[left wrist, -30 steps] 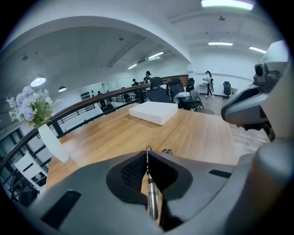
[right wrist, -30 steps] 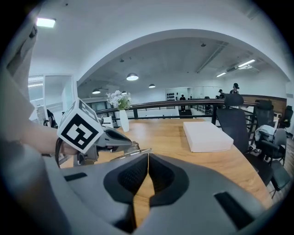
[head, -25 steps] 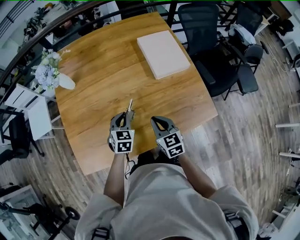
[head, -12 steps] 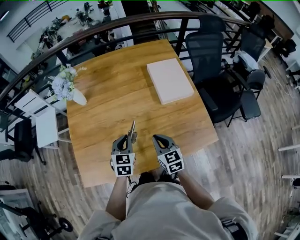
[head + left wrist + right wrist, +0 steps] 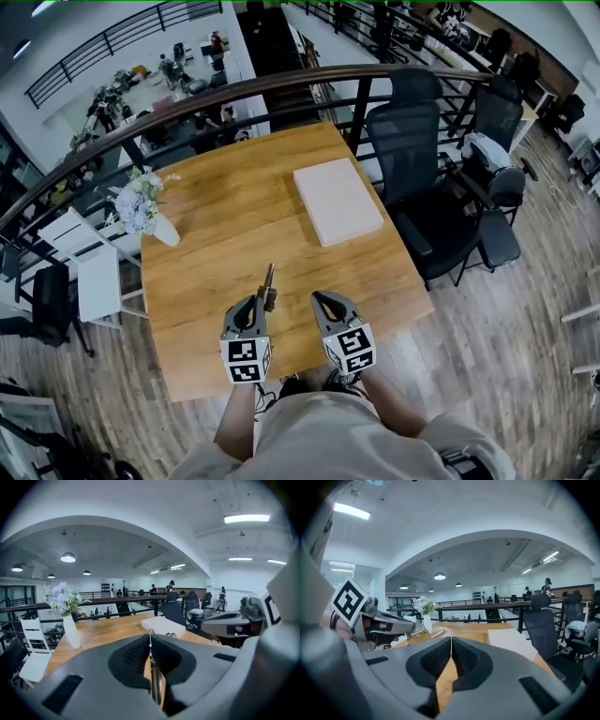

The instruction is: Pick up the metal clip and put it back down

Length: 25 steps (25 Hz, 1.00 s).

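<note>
Clip [image 5: 268, 285] sits pinched edge-on in the left gripper [image 5: 253, 305], whose jaws are clamped on it over the near edge of the table [image 5: 216, 234]. It juts forward past the fingertips, long axis toward the far edge, seemingly clear of the wood. The right gripper [image 5: 323, 300] is just beside, jaws pressed together on nothing. Setting down likely means lowering the left gripper straight down, well short of the box [image 5: 337, 200].

The left gripper [image 5: 150, 644] is clamping its jaws on the clip [image 5: 155, 686], seen edge-on, while a flower vase [image 5: 71, 630] is standing left and a white box [image 5: 163, 625] is lying ahead on the tabletop [image 5: 110, 629].
</note>
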Motion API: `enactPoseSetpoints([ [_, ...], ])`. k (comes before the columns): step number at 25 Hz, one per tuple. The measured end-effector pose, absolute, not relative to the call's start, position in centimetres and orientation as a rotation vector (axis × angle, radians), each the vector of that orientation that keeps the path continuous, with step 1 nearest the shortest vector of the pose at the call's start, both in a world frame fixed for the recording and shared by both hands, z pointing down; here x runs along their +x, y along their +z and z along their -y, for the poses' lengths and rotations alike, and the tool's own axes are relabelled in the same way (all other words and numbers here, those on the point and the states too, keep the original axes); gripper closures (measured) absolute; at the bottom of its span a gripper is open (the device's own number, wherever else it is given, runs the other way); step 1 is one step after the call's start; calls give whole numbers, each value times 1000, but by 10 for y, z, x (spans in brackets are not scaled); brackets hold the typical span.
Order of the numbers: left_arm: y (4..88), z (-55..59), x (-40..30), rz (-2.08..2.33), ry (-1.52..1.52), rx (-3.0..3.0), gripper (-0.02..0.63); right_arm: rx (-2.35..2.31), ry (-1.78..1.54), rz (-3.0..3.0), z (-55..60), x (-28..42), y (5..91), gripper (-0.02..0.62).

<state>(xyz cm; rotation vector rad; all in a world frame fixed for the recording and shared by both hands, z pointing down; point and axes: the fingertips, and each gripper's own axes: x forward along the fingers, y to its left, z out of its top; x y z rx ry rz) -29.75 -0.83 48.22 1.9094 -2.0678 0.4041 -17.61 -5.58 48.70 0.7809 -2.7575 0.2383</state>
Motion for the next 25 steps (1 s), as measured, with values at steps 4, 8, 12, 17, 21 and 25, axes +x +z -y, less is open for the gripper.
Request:
enactPoseSetpoints([
  [4,451,13,-295,2115,331,1945,577,837,194,2803,64,-167,458,569],
  [8,428,14,-292,2142,274,1980,577,878,133,2827,71,-161,433,569],
  [12,405,16,-287,2166,232,2012,575,917,79,2844,78,-153,412,568],
  [17,369,16,-281,2192,171,2073,575,959,60,2883,83,-147,388,569],
  [21,346,14,-281,2226,108,2111,575,984,40,2916,83,-140,371,569],
  [25,343,14,-280,2232,108,2117,577,1005,0,2936,84,-134,357,569],
])
